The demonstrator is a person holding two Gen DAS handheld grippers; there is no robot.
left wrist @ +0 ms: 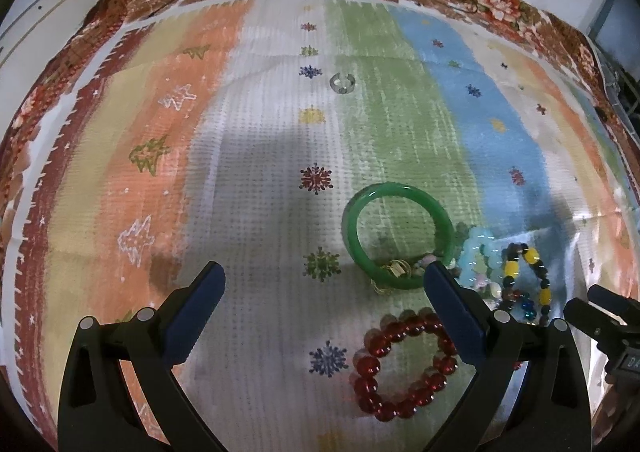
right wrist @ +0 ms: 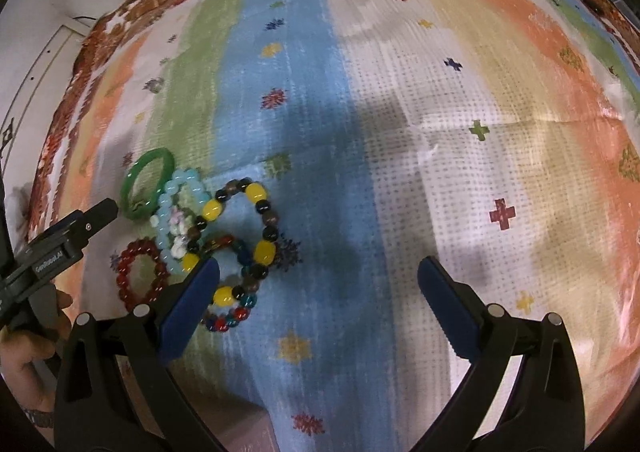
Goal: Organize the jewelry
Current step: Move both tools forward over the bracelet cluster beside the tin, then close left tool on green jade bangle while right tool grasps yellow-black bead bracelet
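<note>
My left claw point(left wrist: 324, 272) hangs wide open above the striped cloth point(left wrist: 260, 156) that covers the surface, gripping nothing. Its right finger sits just in front of the green bangle point(left wrist: 354, 240), which lies flat at centre right of the left wrist frame. A small gold piece point(left wrist: 394, 270) rests against the bangle's near rim. Below it, at lower centre, lies the red bead bracelet point(left wrist: 384, 376). To the right of the bangle sit a pale blue bead bracelet point(left wrist: 474, 256) and a black-and-yellow bead strand point(left wrist: 516, 272), overlapping each other. A small clear ring point(left wrist: 342, 83) lies alone, well apart, in the upper middle of the frame.

My right claw point(right wrist: 320, 272) is also spread wide and empty, over the blue stripe. In its view the whole cluster sits at left centre, and a multicoloured bead bracelet point(right wrist: 228, 322) lies just beside my left finger.
</note>
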